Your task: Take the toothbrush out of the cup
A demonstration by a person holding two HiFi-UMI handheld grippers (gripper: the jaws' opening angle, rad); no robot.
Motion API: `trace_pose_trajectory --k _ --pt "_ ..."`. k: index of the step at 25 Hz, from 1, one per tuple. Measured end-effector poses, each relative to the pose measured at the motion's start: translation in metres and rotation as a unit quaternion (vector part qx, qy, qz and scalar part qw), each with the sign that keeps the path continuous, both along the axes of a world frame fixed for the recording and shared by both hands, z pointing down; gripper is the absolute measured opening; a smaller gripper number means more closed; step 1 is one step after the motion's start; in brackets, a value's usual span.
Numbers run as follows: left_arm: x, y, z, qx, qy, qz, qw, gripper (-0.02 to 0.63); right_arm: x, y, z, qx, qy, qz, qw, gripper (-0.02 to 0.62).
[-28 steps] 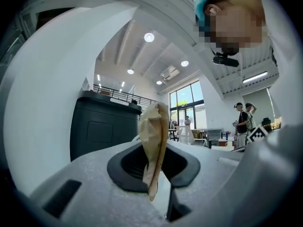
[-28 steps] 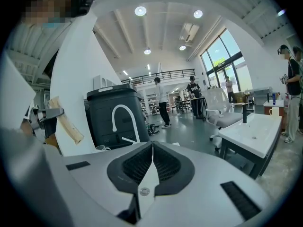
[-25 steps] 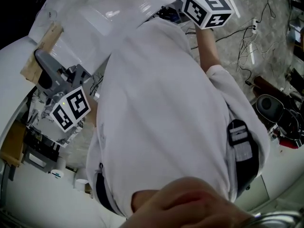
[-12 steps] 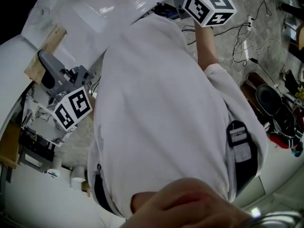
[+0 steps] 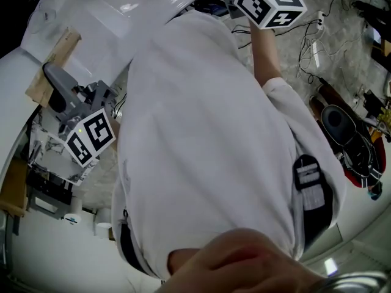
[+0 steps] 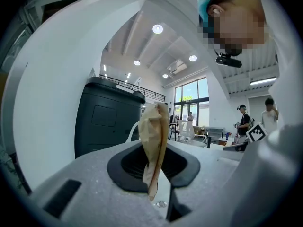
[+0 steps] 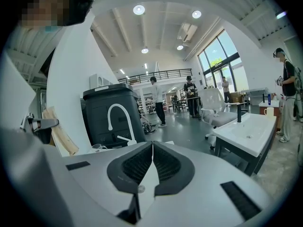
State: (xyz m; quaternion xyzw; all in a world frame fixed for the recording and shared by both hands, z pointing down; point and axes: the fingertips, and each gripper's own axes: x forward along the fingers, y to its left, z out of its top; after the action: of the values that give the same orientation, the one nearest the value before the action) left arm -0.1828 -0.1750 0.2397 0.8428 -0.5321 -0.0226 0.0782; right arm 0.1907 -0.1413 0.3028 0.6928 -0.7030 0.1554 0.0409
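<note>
My left hand-held gripper (image 6: 154,163) was pinching the lower end of a flat tan strip (image 6: 154,126) with a creased, papery skin. I took it for the toothbrush, and it stood up free in the air above the jaws with nothing round it, while my right hand-held gripper (image 7: 151,161) was pressed together on nothing. I judged the strip light and narrow, stiff along its length but with a skin that could crumple or slide. The place to hold it seemed to be low on the handle end, with a firm and not crushing squeeze.
</note>
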Motion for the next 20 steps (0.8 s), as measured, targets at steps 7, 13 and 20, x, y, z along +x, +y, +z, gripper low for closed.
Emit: trace_pose_trajectory --k 7,13,20 --pt "0.0015 0.0011 0.0009 -0.006 0.004 0.005 1.0000 0.060 0.0005 0.0013 0.0036 -0.005 -0.003 0.004 1.000 0.015" --pt "-0.0019 0.0018 0.0015 -0.004 0.004 0.002 1.0000 0.060 -0.0021 0.0007 0.0051 -0.004 -0.003 0.002 1.000 0.015" --pt "-0.0037 0.0014 0.0021 -0.005 0.005 0.000 1.0000 0.060 -0.0039 0.0001 0.0063 -0.007 -0.003 0.001 1.000 0.015"
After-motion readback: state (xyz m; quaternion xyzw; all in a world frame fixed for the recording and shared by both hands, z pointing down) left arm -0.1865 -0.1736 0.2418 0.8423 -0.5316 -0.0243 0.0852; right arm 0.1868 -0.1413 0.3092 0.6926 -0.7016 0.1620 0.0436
